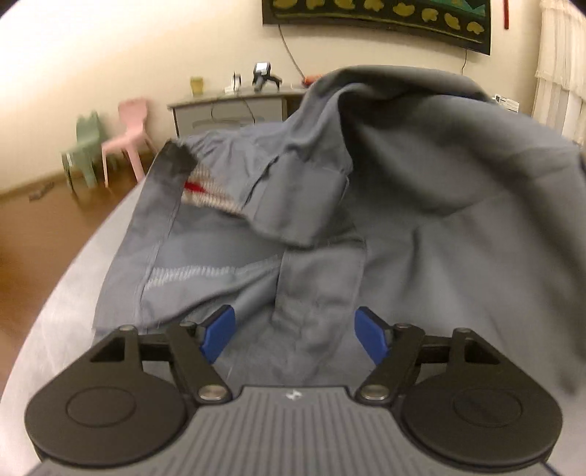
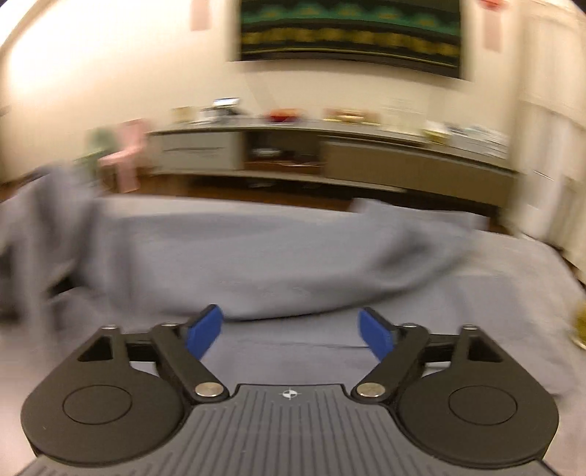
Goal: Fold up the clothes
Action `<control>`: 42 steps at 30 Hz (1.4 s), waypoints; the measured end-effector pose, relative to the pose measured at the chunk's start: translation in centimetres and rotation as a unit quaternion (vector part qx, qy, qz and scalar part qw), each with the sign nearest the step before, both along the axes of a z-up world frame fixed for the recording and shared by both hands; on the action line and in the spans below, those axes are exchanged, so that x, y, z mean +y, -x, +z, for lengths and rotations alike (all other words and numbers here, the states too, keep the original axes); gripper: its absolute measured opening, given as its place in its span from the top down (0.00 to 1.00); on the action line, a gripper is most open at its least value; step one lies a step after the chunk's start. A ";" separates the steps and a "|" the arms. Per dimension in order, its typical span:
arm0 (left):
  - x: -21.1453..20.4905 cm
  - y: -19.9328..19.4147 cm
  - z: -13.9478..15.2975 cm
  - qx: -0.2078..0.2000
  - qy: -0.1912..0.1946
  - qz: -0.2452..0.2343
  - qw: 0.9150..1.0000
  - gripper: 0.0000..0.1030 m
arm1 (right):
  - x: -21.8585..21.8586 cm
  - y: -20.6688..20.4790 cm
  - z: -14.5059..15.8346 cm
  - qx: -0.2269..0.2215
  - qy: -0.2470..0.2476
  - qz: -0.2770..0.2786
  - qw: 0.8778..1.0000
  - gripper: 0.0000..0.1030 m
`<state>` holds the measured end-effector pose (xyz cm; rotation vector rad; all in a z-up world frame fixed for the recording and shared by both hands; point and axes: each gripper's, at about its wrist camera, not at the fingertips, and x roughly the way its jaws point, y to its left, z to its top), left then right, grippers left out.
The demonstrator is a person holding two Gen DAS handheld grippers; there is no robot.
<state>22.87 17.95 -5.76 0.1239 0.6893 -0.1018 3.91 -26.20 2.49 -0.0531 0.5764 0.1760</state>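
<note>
Left wrist view: the grey garment (image 1: 329, 205) lies rumpled across the middle of the frame on the tabletop (image 1: 55, 329), one part lifted at upper right, probably mid-fold. The left tool (image 1: 295, 335) sits low, its jaws spread around a fabric ridge without pinching it.

Right wrist view: the right tool (image 2: 291, 331) hovers level at lower centre, jaws apart and empty, with the garment (image 2: 256, 256) spread just beyond.

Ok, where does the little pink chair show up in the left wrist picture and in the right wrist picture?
Left wrist view: the pink chair stands at the left on the wooden floor, beside a green chair, left of the grey garment.
Right wrist view: the pink chair is a blurred shape at upper left, past the garment's far edge.
Shared landmark: the dark wall hanging at the top of both.
</note>
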 end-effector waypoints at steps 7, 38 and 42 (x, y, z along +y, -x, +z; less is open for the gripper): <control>-0.5 -4.1 -1.9 0.020 0.024 -0.037 0.999 0.16 | 5.2 0.3 -0.9 0.014 0.054 0.099 0.994 0.12; 12.8 13.8 8.5 0.023 0.211 0.078 0.974 0.59 | -12.7 -0.4 -1.4 0.058 -0.113 -0.236 0.963 0.06; 9.7 12.9 6.9 0.051 0.142 0.070 0.986 0.77 | -16.7 0.5 -3.6 0.071 -0.113 -0.279 0.951 0.06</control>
